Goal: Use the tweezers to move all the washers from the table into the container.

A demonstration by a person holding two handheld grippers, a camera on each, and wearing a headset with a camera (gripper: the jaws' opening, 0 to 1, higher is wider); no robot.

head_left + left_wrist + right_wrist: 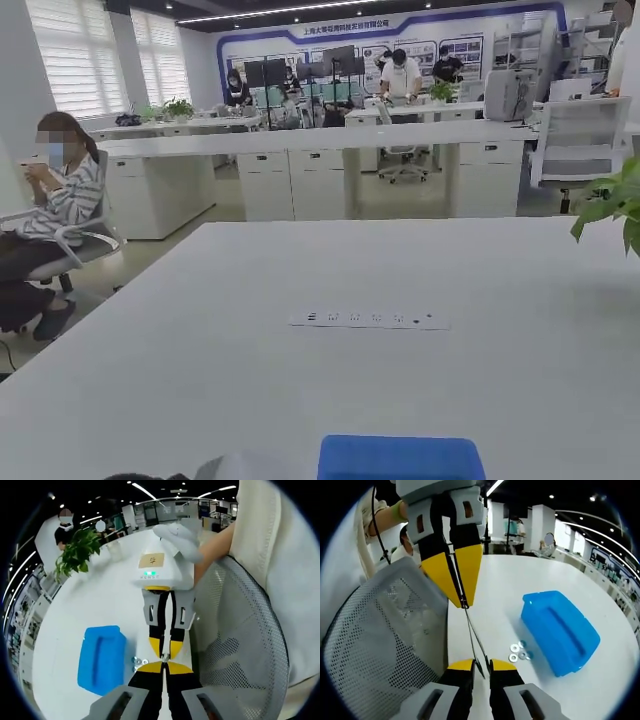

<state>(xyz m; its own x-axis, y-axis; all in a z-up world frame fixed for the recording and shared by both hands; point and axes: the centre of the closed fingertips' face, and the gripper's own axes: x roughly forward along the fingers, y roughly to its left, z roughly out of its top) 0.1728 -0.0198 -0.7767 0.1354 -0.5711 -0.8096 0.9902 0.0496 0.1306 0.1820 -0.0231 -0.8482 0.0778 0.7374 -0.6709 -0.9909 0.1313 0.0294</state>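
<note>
Thin metal tweezers [474,635] run between my two grippers, which face each other tip to tip over the table's near edge. My right gripper [481,666] is shut on one end, and my left gripper [464,602] grips the other end with its yellow jaws closed. In the left gripper view, my left gripper [165,666] meets the right gripper [165,652] head on. Several small washers [520,652] lie in a cluster on the white table beside the blue container [560,630]. The washers [139,660] and the container [102,657] also appear left of the jaws there. The head view catches the container [400,458] at its bottom edge.
A grey mesh chair back [385,630] stands close beside the grippers, at the table's [300,380] near edge. A white power strip [370,320] lies mid-table. A potted plant [77,552] sits at a far corner. A person sits on a chair [60,215] left of the table.
</note>
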